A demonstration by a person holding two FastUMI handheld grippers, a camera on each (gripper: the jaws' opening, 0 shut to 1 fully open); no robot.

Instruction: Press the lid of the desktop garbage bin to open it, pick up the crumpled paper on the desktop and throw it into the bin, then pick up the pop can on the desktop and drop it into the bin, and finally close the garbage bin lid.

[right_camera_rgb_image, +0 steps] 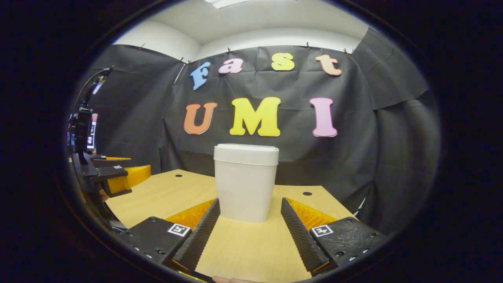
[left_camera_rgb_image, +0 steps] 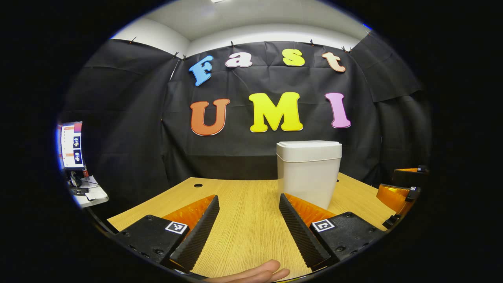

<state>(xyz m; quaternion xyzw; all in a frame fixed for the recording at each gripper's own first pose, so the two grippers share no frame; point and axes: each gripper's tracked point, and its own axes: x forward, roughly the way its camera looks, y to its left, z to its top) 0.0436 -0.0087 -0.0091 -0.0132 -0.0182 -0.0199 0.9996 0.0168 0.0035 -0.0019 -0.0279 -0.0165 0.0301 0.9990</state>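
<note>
A white desktop garbage bin (left_camera_rgb_image: 308,173) with its lid (left_camera_rgb_image: 309,145) down stands on the wooden desk (left_camera_rgb_image: 243,220), ahead and to the right of my left gripper (left_camera_rgb_image: 248,212). That gripper is open with bare desk between its fingers. In the right gripper view the bin (right_camera_rgb_image: 245,182) stands straight ahead, just beyond my right gripper (right_camera_rgb_image: 248,214), which is open and holds nothing. The right gripper (left_camera_rgb_image: 399,194) shows at the right edge of the left gripper view, and the left gripper (right_camera_rgb_image: 114,177) at the left edge of the right gripper view.
Black cloth walls close the booth behind and beside the desk (right_camera_rgb_image: 169,192). A side table with a monitor (left_camera_rgb_image: 72,145) stands far left. Cable holes (left_camera_rgb_image: 198,185) (right_camera_rgb_image: 307,193) mark the desk's back corners. A fingertip (left_camera_rgb_image: 259,273) shows at the bottom of the left gripper view.
</note>
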